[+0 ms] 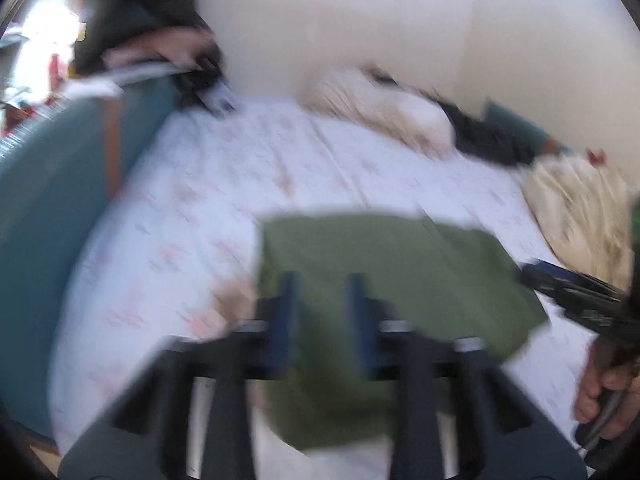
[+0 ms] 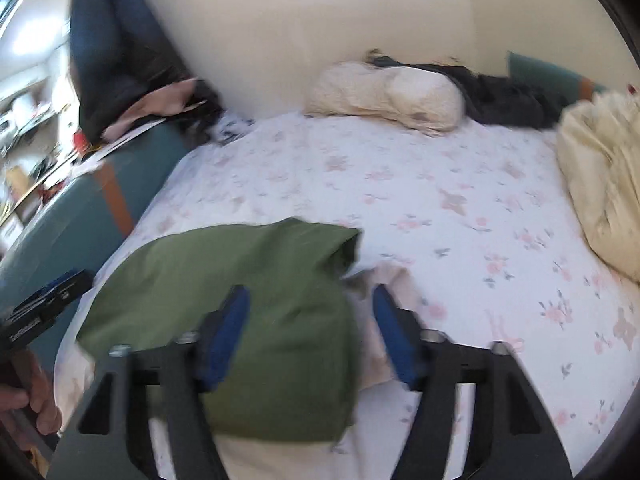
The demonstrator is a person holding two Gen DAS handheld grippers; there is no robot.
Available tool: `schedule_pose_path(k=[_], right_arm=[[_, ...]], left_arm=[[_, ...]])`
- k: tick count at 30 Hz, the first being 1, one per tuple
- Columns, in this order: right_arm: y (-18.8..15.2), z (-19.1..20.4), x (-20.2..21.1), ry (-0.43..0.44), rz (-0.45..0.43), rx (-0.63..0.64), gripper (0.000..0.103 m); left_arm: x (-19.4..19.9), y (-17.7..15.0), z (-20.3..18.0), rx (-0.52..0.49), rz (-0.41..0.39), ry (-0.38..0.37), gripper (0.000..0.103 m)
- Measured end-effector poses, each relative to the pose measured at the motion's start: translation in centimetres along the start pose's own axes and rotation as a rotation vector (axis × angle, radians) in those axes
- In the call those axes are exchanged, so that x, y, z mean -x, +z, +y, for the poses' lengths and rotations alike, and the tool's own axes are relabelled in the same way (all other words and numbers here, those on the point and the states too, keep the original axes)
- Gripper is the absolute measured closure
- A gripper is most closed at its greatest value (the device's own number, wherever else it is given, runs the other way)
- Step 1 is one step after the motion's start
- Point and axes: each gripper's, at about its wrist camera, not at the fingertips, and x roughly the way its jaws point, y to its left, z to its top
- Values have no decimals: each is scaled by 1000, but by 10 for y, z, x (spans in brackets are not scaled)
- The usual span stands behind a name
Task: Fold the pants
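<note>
The olive-green folded pants (image 2: 256, 304) lie as a compact rectangle near the near edge of the bed with the white, pink-flowered sheet (image 2: 440, 216). The left gripper (image 1: 322, 292) hovers above the pants with its blue-padded jaws parted by a narrow gap, nothing between them. The right gripper (image 2: 310, 308) hangs over the pants' right edge, jaws spread wide and empty: the left pad is over the green cloth, the right pad over the sheet. Bare sheet stretches far and right of the pants. A teal padded bed frame (image 2: 76, 220) borders the left side. A cream pillow (image 2: 384, 94) and dark clothes (image 2: 508, 98) line the far wall; a pale yellow crumpled blanket (image 2: 600, 184) fills the right edge.
</note>
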Motion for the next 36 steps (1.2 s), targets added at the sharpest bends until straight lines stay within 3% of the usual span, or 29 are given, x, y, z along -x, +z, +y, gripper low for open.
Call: schedule_pose_path(k=[1,2,5,9,12,16,18,21,22,23,25,32,33,35,36], right_arm=[[-7,6,-11,19,49,10,73],[-16,12,-24,-9,97,37,77],[-38,7,-63,-46,247,6,76],[-53,8,-73,-76,233,13,77],[-58,7,-83,-87,273,22,79],[-58,17,-89,-133,295,94,80],[-53,18,-81,-127,298,82,78],[-40,3,-58,-40,274,-41,73],[-37,2,-48,-16,250,-53,68],[-33,3,-37,-1,223,-52,54],[-27,7,-16,-1,162,-46,38],[-24,25,35,9,136,-19,36],[-25,25,44,12,129,-19,33],[-29,26,73,20,93,-41,16],[-30,28,87,23,77,-53,13]], left_arm=[[-7,-7,-6,-17,27,19,98],[-16,-15,-11,-40,51,49,98],[-55,-41,-7,-13,211,74,99],[-64,-54,-11,-17,172,103,99],[-69,-59,-7,4,170,83,99],[-65,-65,-18,-81,171,143,99],[-57,-56,-13,-18,174,115,100],[-34,-48,-9,9,136,94,93],[-28,-47,-10,4,122,92,77],[-21,-46,-12,-2,109,91,53],[-5,-44,-18,-11,83,121,25],[38,-33,-33,28,74,75,25],[49,-34,-35,32,64,69,25],[75,-41,-40,38,48,64,25],[91,-47,-42,36,40,62,25]])
